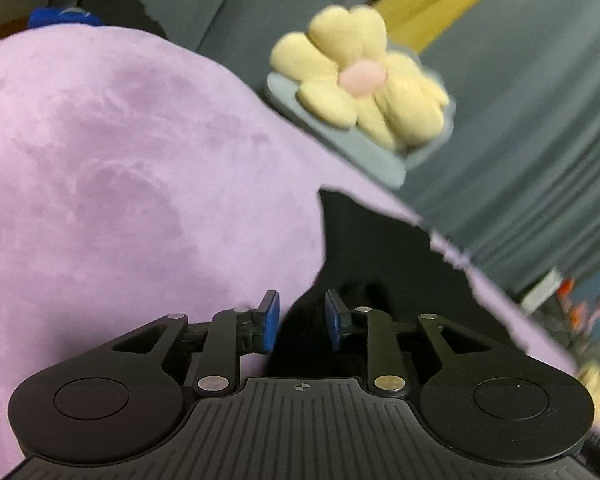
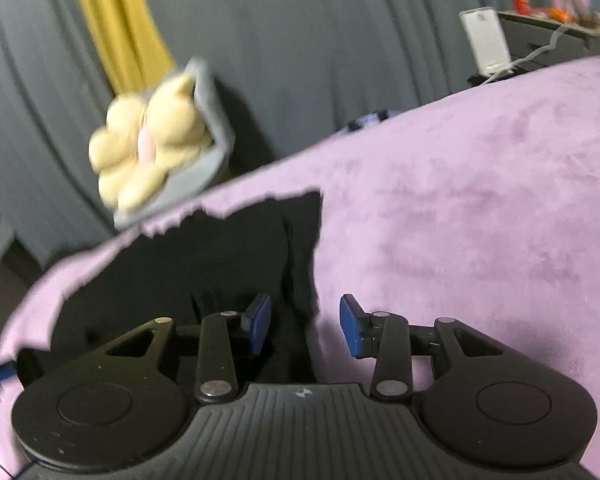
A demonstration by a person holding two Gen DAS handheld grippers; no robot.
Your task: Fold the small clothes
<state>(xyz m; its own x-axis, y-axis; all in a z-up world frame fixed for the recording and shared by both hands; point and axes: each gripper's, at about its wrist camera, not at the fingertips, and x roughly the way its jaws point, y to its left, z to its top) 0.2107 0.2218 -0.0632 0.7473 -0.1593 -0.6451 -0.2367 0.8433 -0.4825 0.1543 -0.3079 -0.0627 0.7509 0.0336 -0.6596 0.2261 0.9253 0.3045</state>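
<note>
A small black garment (image 1: 380, 248) lies flat on a purple plush cover (image 1: 120, 160) near the cover's edge. My left gripper (image 1: 302, 320) hovers low over the garment's left border. Its blue pads (image 1: 270, 320) stand apart, with black cloth showing in the gap and neither pad pressing on it. In the right wrist view the same garment (image 2: 204, 256) lies left of centre. My right gripper (image 2: 305, 322) straddles its right border with its jaws apart. The left pad (image 2: 260, 320) is over cloth and the right one over the purple cover (image 2: 460, 220).
A yellow flower-shaped cushion (image 1: 364, 76) rests on a grey-blue seat (image 1: 364, 152) just past the cover's edge. It is seen again as the cushion (image 2: 148, 148) in the right wrist view. Grey curtains with a yellow strip (image 2: 116, 32) hang behind. A white device (image 2: 486, 40) with a cable stands far right.
</note>
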